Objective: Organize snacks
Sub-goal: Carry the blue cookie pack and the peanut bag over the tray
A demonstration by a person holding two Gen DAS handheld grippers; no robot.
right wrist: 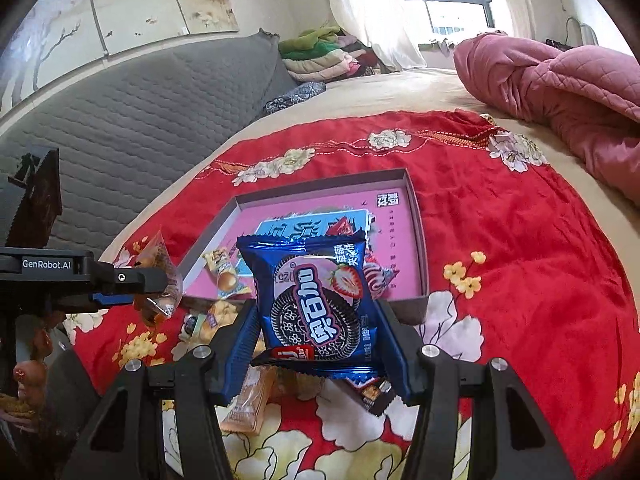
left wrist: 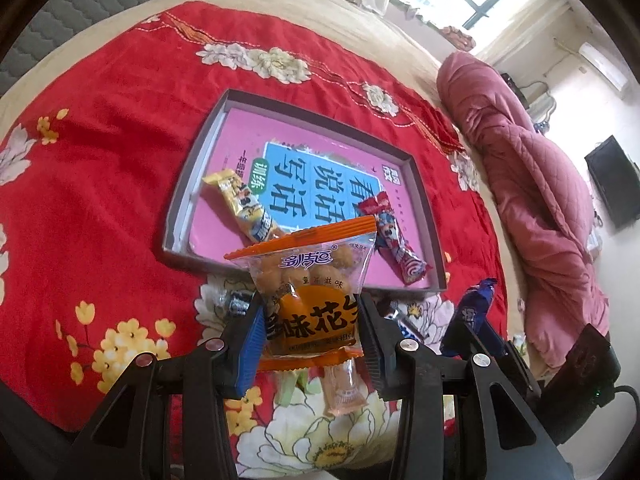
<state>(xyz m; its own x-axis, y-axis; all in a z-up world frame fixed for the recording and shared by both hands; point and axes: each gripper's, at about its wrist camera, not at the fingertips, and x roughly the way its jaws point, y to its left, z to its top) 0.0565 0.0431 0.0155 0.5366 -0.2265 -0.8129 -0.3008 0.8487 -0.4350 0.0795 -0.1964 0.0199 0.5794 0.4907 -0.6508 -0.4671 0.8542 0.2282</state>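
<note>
**Two snacks in the box, two more in the air**

The peanut packet [left wrist: 310,292] hung at lower centre, pinched in the left gripper's [left wrist: 314,320] jaws. The right gripper [right wrist: 316,340] clamped the blue cookie packet [right wrist: 316,300]. Beyond them, the shallow box [left wrist: 176,200] already held a yellow bar [left wrist: 240,208] and a red bar [left wrist: 394,236]. Several loose sweets [right wrist: 248,404] lay unsorted on the red bedspread [left wrist: 100,140].

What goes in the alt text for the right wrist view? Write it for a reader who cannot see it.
The right gripper holds a blue cookie packet above a red floral blanket. Behind it lies a shallow box with two snack bars inside; loose snacks lie below.
</note>
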